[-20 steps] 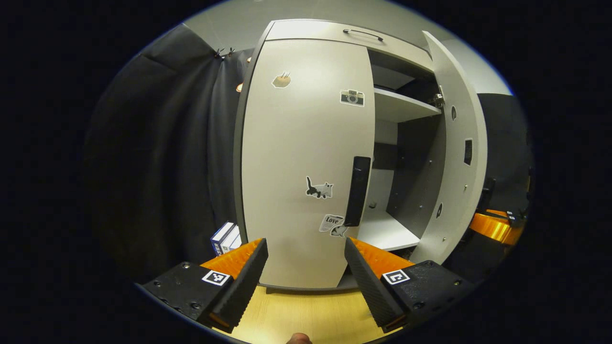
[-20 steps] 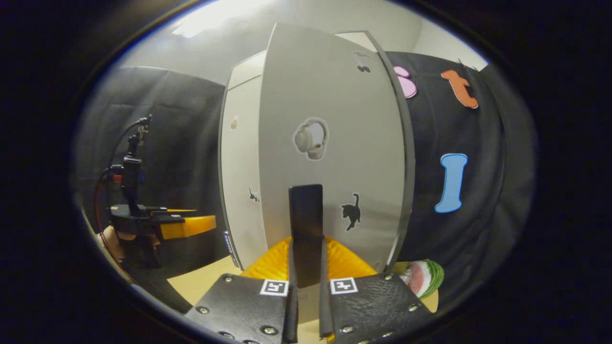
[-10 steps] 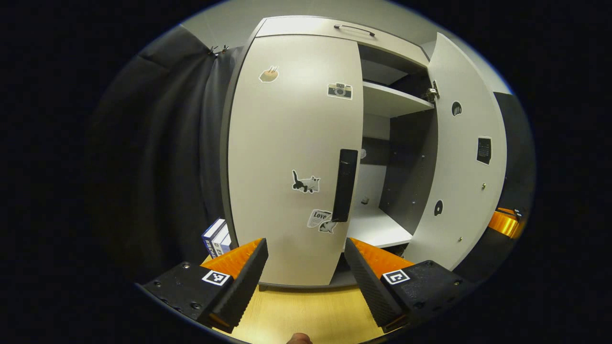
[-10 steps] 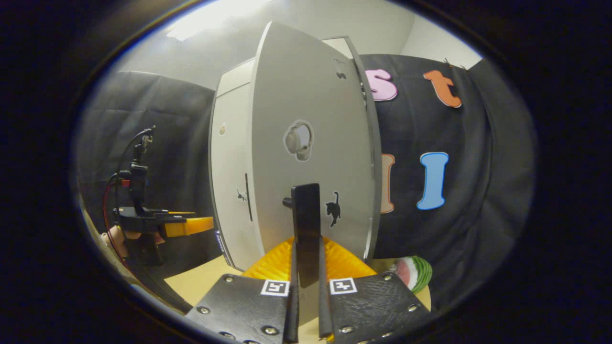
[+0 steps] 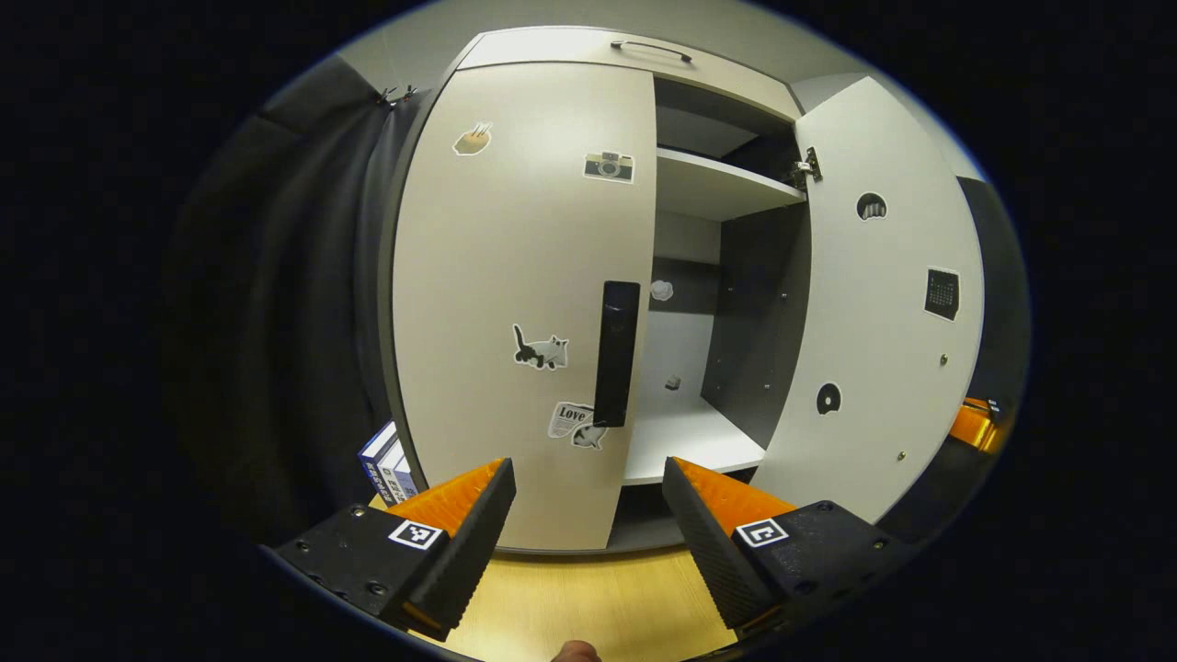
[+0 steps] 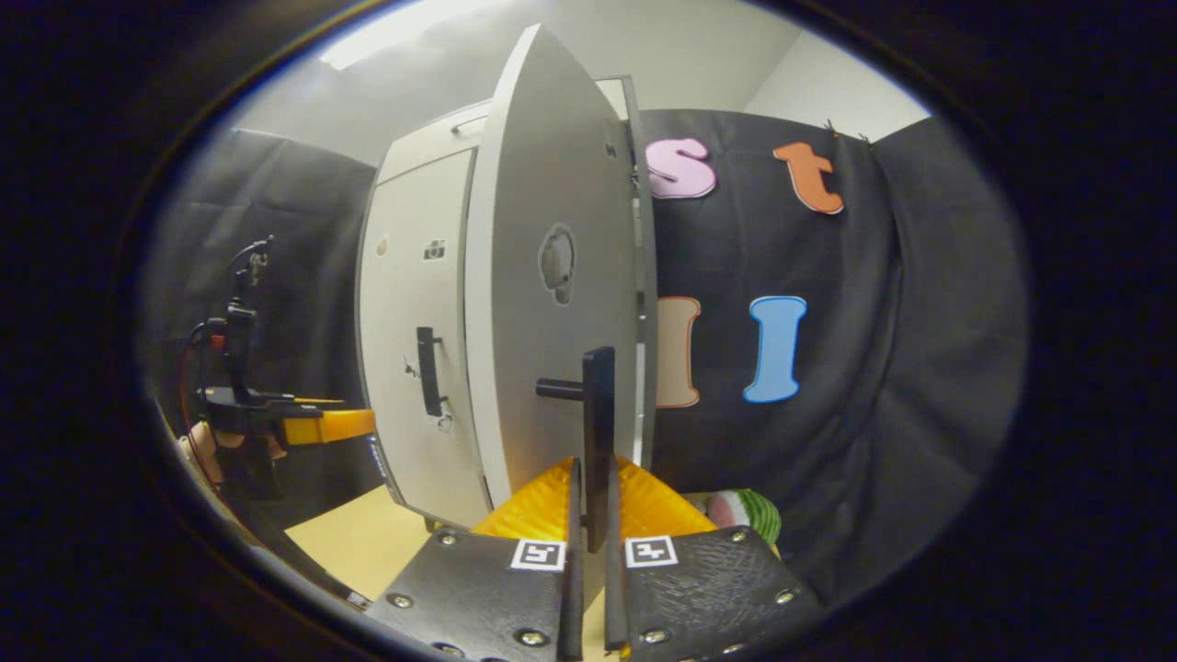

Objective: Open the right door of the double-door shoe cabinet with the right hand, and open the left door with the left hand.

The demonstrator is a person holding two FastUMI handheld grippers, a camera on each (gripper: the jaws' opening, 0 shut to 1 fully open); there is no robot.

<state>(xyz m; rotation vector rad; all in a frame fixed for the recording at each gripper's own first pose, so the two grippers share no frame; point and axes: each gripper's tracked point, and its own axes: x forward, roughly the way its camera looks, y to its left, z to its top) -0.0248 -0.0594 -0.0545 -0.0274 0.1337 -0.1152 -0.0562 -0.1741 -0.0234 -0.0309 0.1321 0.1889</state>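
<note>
The shoe cabinet (image 5: 552, 55) stands on a pale wooden worktop (image 5: 588, 607), its base at the far edge of the strip of wood that shows in the left gripper view. The right door (image 5: 874, 303) is swung well out on its hinges, so the inside shelves (image 5: 708, 184) and the dark inner side wall are exposed. The left door (image 5: 515, 230) is shut, flat against the cabinet front, with small stickers on its face.

The left gripper (image 5: 588, 501) hangs in front of the left door with its two fingers wide apart and nothing between them. The door's dark vertical handle (image 5: 616, 354) lies above and just beyond the gap between the fingertips, clearly apart from both.

In the right gripper view, the right gripper (image 6: 593, 515) has its fingers drawn close together on the lower end of the right door's dark handle (image 6: 598, 423), one finger on each side of the bar. The door (image 6: 542, 303) is seen nearly edge-on, rising straight ahead of the gripper. Farther off at the left of that view, the other gripper (image 6: 322, 425) and the hand holding it face the shut door.

A few upright boxes (image 5: 386, 455) stand on the worktop just beside the cabinet's left side. A watermelon-like object (image 6: 745, 510) lies near the worktop's right edge, behind the open door.
</note>
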